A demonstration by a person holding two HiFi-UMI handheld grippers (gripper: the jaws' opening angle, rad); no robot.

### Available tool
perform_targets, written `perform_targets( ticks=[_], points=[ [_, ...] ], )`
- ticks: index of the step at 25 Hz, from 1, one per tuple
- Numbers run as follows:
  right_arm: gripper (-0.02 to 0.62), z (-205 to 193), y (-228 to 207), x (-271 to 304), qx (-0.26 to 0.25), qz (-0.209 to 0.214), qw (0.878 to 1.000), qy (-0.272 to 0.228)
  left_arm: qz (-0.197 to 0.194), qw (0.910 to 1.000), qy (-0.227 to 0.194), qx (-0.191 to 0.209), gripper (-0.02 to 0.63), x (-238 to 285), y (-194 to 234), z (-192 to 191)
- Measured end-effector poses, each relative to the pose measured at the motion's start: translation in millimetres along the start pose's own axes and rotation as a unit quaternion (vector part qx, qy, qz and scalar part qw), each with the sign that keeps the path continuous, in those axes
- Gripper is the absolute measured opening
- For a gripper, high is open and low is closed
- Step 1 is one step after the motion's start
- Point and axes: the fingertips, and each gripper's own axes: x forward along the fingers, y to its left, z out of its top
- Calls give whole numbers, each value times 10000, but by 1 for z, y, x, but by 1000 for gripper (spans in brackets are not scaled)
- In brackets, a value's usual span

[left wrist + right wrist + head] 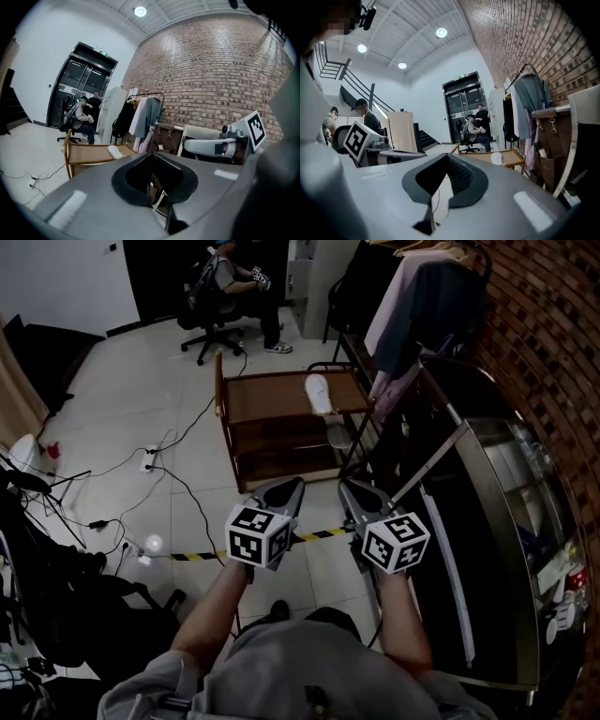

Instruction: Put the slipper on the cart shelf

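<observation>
A wooden cart (272,399) stands ahead on the tiled floor. One white slipper (319,393) lies on its top shelf near the right end, and a second pale slipper (339,433) lies on the shelf below. The top slipper (115,151) also shows in the left gripper view, and small (497,158) in the right gripper view. My left gripper (286,493) and right gripper (361,498) are held side by side short of the cart, level with each other. Both are shut with nothing in them. Neither touches the cart.
A clothes rack with hanging garments (412,306) stands right of the cart. A dark glass counter (506,512) runs along the brick wall. Cables and a power strip (150,460) lie on the floor at left, and yellow-black tape (323,534) crosses below the grippers. A seated person (230,282) is beyond the cart.
</observation>
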Motion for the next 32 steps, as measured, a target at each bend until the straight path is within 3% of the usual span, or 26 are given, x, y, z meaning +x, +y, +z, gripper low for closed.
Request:
perform_targets(
  ticks=[11,27,32],
  points=[
    [0,1,-52,102,160,162,9996,183,197,9997,142,-91,8,67,84,13],
    [0,31,-184,247,-39,434,9985,319,605,9972,376,-240,8,214,185,42],
    [0,28,-217,283,39,318,9984,475,576,9972,422,-221,8,250,210,52]
  ],
)
